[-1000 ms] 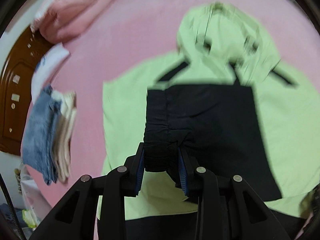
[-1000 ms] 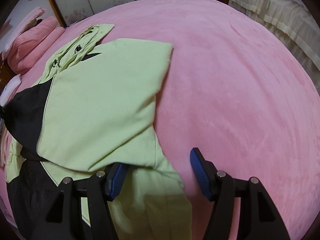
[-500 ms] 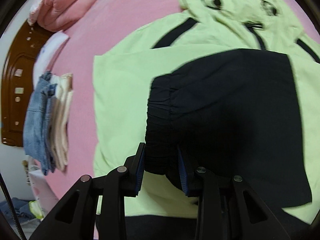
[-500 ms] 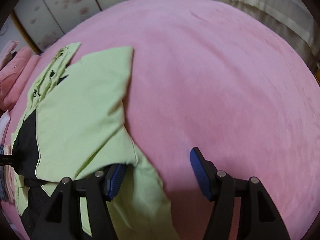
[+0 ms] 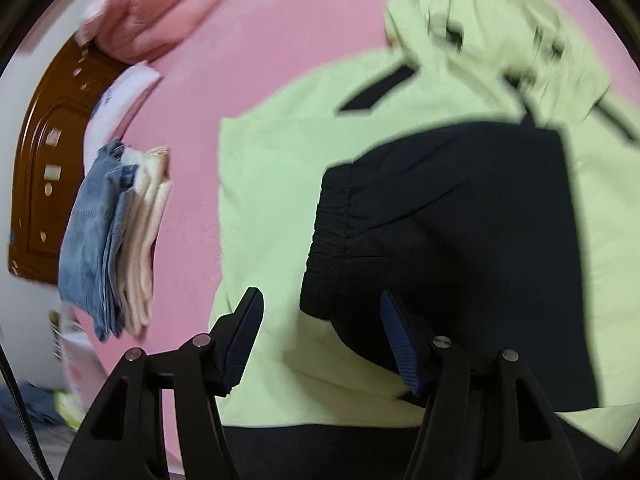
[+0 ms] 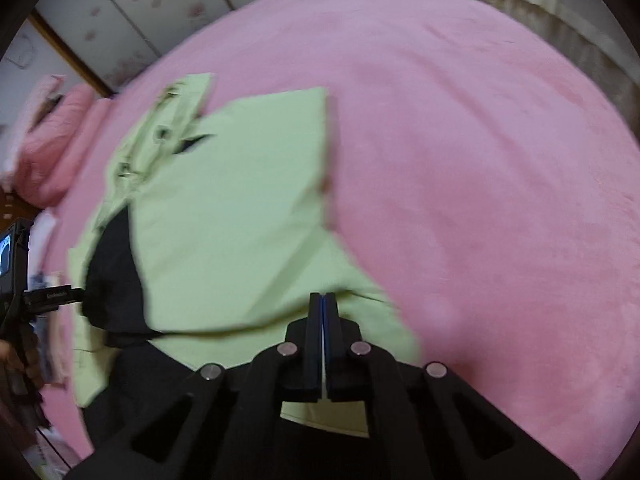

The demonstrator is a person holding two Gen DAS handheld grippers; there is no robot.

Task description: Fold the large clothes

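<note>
Pale green and black, the hooded jacket (image 5: 280,208) lies flat on the pink bedspread (image 5: 248,40) ahead of both tools, its long axis running away from them toward the hood (image 5: 492,28), with the black elastic-cuffed sleeve (image 5: 440,216) folded across its chest. The left gripper (image 5: 322,340) is nearer that sleeve: its jaws are opening, the cuff lies just ahead between the blue pads (image 5: 244,332) but is not pressed by them. The right gripper (image 6: 323,340) has its jaws fully closed with no cloth visibly pinched, poised over the green sleeve panel (image 6: 240,220) folded inward; the fabric looks thin, limp and smooth, so the hem nearest both tools appears the likely next hold.
</note>
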